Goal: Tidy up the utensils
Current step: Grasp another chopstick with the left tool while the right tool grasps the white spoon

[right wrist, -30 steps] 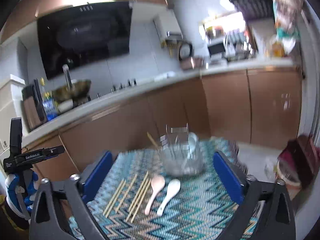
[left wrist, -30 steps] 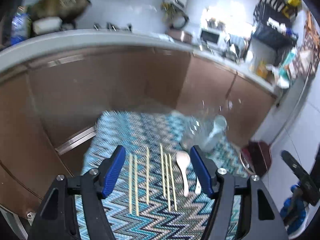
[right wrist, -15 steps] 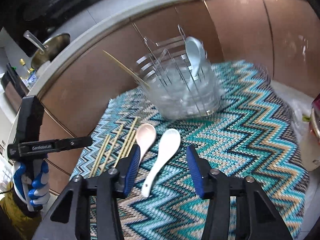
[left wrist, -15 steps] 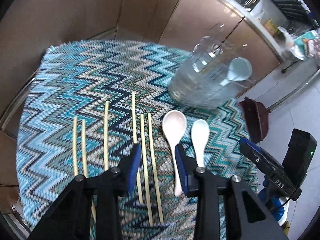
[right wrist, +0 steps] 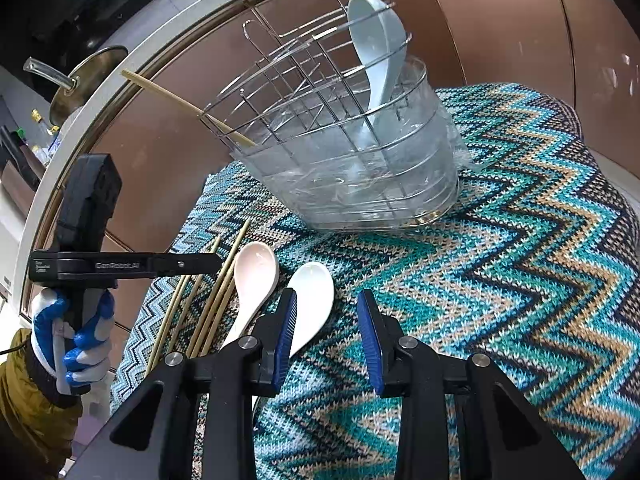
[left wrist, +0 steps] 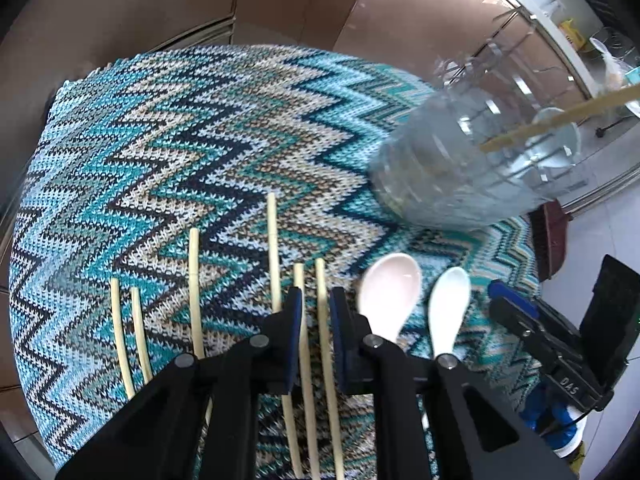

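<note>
On the zigzag cloth (left wrist: pixel 192 128), only the right view shows the gloved hand (right wrist: pixel 76 332) at nine o'clock; left gripper (left wrist: pixel 314 304) narrowing around two chopsticks (left wrist: pixel 320 320), right gripper (right wrist: pixel 326 316) closing, half-wide, empty.

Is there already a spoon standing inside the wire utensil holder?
Yes, a pale blue spoon stands with its bowl up inside the wire utensil holder, while two other spoons lie on the cloth.

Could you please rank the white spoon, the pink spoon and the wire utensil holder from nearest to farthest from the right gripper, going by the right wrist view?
1. white spoon, beside the left finger.
2. pink spoon, further left.
3. wire utensil holder, farthest, at the mat's far edge.
</note>
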The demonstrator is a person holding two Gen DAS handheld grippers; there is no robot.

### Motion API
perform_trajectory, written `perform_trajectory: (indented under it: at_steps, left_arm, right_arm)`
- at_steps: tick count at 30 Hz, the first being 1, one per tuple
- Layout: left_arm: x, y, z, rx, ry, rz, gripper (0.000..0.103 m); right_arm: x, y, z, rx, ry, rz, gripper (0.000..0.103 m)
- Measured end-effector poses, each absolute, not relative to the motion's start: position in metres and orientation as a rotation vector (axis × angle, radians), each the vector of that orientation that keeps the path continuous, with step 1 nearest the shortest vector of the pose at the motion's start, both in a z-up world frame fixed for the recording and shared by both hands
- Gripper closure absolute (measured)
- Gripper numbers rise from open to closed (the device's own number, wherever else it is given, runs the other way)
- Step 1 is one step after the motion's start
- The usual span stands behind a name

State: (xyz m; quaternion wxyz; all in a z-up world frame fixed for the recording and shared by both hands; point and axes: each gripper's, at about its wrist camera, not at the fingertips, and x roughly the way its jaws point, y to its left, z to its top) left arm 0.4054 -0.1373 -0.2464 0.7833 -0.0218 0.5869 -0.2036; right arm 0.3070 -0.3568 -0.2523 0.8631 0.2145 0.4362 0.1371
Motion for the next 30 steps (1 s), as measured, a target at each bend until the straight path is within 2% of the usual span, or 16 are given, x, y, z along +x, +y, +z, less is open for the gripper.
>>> perform_trajectory:
  at_steps: [19, 20, 21, 22, 24, 30]
  left_arm:
    - [0.429, -0.148, -0.270, -0.036, 1.346, -0.442, 0.092]
    - [0.430, -0.149, -0.270, -0.038, 1.344, -0.439, 0.096]
    - [0.428, -0.150, -0.270, -0.037, 1.344, -0.432, 0.098]
    - [0.426, -0.150, -0.271, -0.040, 1.348, -0.431, 0.098]
    - [0.422, -0.150, -0.272, -0.051, 1.334, -0.431, 0.098]
    - [0.405, -0.150, -0.263, -0.087, 1.290, -0.458, 0.098]
  right_arm:
    - [0.352, -0.339, -0.276, 0.380, 1.037, 0.348, 0.071]
    - [0.355, -0.337, -0.278, 0.380, 1.042, 0.353, 0.072]
    - [0.356, -0.336, -0.279, 0.376, 1.047, 0.358, 0.078]
    - [0.356, -0.336, -0.279, 0.373, 1.050, 0.364, 0.089]
    - [0.355, -0.336, -0.280, 0.376, 1.051, 0.383, 0.096]
    - [0.334, -0.334, -0.266, 0.370, 0.994, 0.357, 0.098]
